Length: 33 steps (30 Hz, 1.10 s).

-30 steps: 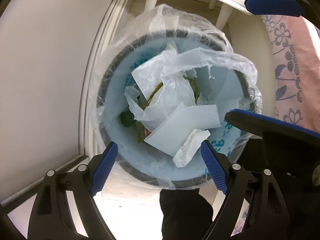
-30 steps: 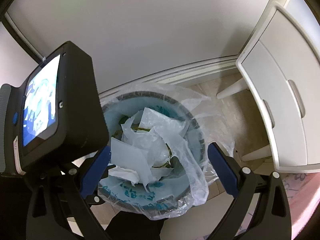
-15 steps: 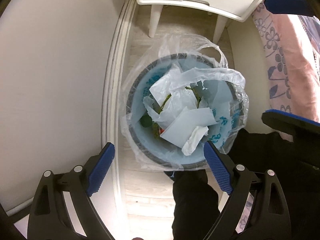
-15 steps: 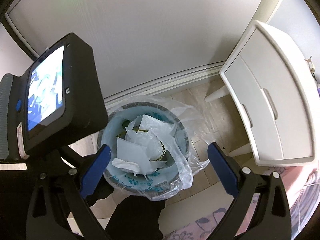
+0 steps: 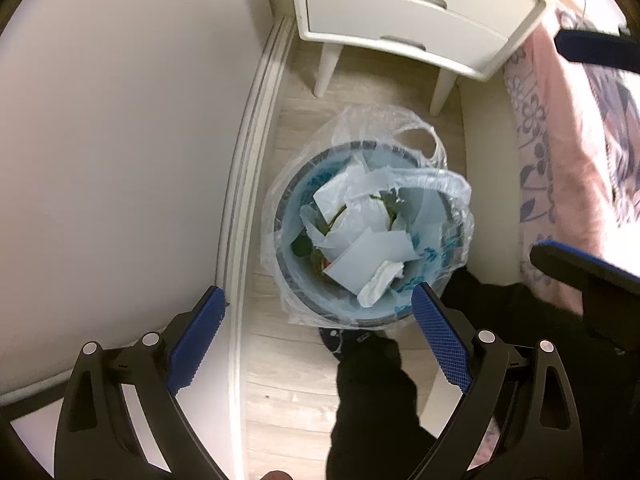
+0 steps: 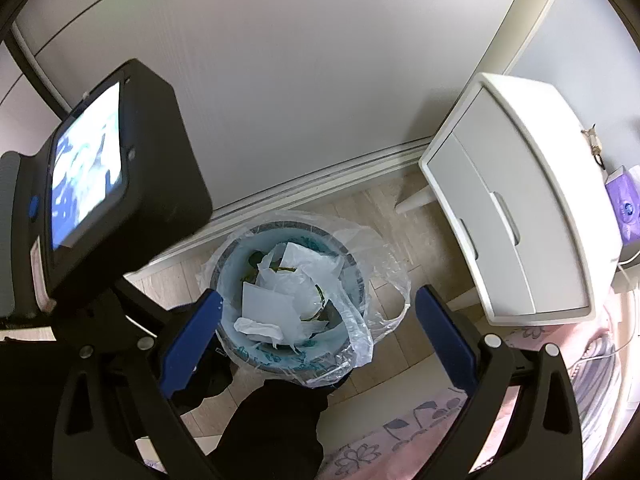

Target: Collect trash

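I'm hovering both grippers over the trash bin (image 5: 362, 312), sitting center frame on the floor. Left gripper (image 5: 318, 312) fingers are opening wide, holding nothing. Right gripper (image 6: 318, 312) fingers are gaping too, empty. Crumpled tissue (image 5: 380, 282) is lying inside the bin.

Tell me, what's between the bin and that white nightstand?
Only bare wood-look floor separates the trash bin from the nightstand, clearest in the left wrist view.

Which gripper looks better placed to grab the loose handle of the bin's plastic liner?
Probably the right gripper: the liner handle lies between its open fingers. In the left gripper's view, the handle is on the bin's far side.
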Each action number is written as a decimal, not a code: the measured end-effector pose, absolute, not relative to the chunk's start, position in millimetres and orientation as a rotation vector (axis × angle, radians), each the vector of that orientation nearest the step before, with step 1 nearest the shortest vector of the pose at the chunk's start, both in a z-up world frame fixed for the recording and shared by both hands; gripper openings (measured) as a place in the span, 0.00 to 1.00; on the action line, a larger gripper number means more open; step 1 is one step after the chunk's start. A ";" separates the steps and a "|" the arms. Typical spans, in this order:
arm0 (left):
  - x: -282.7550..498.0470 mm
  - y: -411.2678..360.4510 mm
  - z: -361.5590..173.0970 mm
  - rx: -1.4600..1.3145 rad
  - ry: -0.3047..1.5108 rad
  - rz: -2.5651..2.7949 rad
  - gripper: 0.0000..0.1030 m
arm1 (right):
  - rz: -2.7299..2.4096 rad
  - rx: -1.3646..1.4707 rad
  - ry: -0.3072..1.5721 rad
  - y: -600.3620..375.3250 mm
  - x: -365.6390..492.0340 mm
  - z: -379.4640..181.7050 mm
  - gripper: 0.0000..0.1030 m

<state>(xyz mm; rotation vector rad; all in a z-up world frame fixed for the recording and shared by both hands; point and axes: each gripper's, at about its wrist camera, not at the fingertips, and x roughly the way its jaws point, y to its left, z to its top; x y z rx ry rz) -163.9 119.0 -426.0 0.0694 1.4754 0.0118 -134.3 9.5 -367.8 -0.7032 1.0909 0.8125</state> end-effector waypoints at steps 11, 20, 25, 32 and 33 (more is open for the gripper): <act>-164.4 121.5 -381.7 0.096 1.391 0.014 0.93 | 0.796 -0.683 1.069 8.5 -139.8 -342.2 0.92; -159.0 133.4 -339.8 0.053 1.322 0.012 0.93 | 0.759 -0.640 1.042 10.7 -137.2 -308.2 0.92; -151.3 137.7 -314.2 0.060 1.255 0.012 0.94 | 0.741 -0.625 1.031 9.8 -133.3 -291.4 0.92; -137.8 147.0 -291.6 0.028 1.234 0.020 0.94 | 0.724 -0.627 1.007 10.1 -126.2 -273.8 0.92; -137.7 147.7 -290.1 0.025 1.232 0.022 0.94 | 0.723 -0.628 1.004 10.2 -124.8 -271.7 0.92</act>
